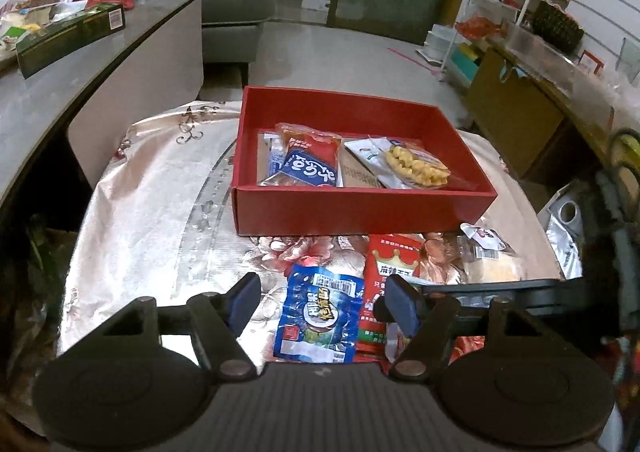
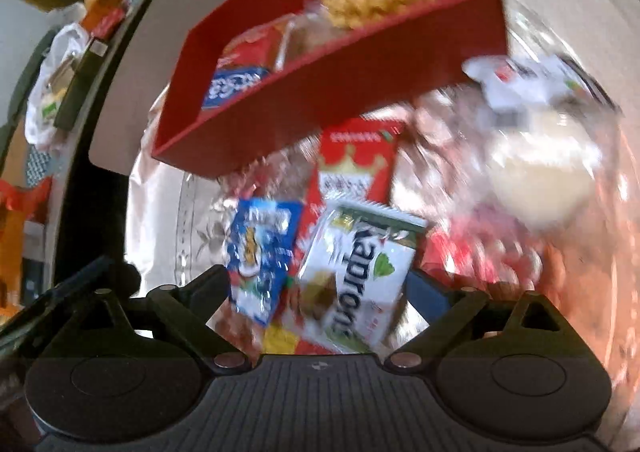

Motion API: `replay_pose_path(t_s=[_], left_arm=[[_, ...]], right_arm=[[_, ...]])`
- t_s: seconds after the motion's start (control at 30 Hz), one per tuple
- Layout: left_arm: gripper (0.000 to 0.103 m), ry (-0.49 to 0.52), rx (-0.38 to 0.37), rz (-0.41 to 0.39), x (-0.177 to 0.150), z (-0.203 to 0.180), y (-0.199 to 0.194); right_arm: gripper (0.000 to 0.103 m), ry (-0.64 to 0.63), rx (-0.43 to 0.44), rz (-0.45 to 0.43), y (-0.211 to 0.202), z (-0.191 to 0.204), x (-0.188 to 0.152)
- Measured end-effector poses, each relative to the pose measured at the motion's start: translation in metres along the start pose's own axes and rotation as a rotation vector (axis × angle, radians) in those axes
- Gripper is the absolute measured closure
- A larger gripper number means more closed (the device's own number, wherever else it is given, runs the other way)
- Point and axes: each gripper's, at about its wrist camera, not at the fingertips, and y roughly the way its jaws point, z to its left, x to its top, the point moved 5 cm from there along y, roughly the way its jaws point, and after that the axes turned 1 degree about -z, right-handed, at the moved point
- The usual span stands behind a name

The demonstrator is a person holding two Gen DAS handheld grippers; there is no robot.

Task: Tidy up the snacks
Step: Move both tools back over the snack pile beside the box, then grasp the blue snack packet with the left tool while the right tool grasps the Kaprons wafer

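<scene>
Snack packets [image 1: 316,318] before box [image 1: 360,208], apparently apart

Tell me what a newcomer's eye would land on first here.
The red box at the middle of the flowered table, already holding a red-and-blue packet and a bag of yellow puffs. Next, the loose packets in front of it: a blue one between the open left gripper fingers, and a white-and-green one between the open right gripper fingers.

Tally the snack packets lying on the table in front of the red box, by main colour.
Blue packet: 1
Red packet: 1
White-and-green packet: 1
Clear packet with a pale cake: 1
Total: 4 clearly visible
</scene>
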Motion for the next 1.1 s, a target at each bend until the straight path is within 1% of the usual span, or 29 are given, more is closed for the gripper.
replay_pose_path(t_s=[0.07, 0.13, 0.2, 0.3, 0.4, 0.53, 0.67, 0.8, 0.87, 0.97, 1.03, 1.07, 1.1], left_arm=[[0.041, -0.003, 0.004, 0.002, 0.000, 0.001, 0.001], [0.041, -0.007, 0.006, 0.005, -0.001, 0.003, 0.001], [0.041, -0.014, 0.011, 0.006, -0.001, 0.005, 0.001], [0.041, -0.024, 0.002, 0.012, -0.001, 0.005, 0.002], [0.041, -0.008, 0.001, 0.013, -0.002, 0.002, 0.002], [0.041, -0.005, 0.003, 0.022, -0.003, 0.001, 0.004], [0.041, -0.013, 0.001, 0.026, -0.002, 0.003, 0.004], [0.040, -0.013, -0.003, 0.026, -0.002, 0.001, 0.005], [0.040, -0.010, 0.002, 0.030, -0.003, 0.002, 0.006], [0.040, -0.012, 0.013, 0.036, -0.003, 0.004, 0.008], [0.040, -0.012, 0.025, 0.039, -0.005, 0.005, 0.010], [0.040, -0.010, 0.030, 0.042, -0.005, 0.005, 0.011], [0.040, -0.008, 0.036, 0.046, -0.006, 0.005, 0.013]], right_arm=[[0.005, -0.052, -0.059, 0.012, 0.006, 0.005, 0.000], [0.005, -0.090, -0.080, 0.046, 0.013, 0.008, -0.004], [0.006, -0.143, -0.095, 0.042, 0.012, 0.012, -0.007], [0.006, -0.112, -0.065, 0.036, 0.010, 0.007, -0.005], [0.000, -0.073, -0.029, 0.041, 0.010, 0.004, -0.003], [0.000, -0.107, -0.041, 0.011, 0.012, 0.008, -0.006], [0.000, -0.088, -0.007, -0.035, 0.006, 0.006, -0.007], [0.000, -0.097, 0.017, -0.023, 0.004, 0.004, -0.007], [0.000, -0.138, -0.002, -0.022, 0.005, 0.008, -0.009], [0.000, -0.279, -0.056, 0.006, 0.009, 0.019, -0.017], [0.001, -0.319, -0.075, 0.022, 0.011, 0.022, -0.018], [0.004, -0.327, -0.097, 0.023, 0.009, 0.022, -0.017], [0.013, -0.333, -0.119, 0.021, 0.007, 0.022, -0.016]])
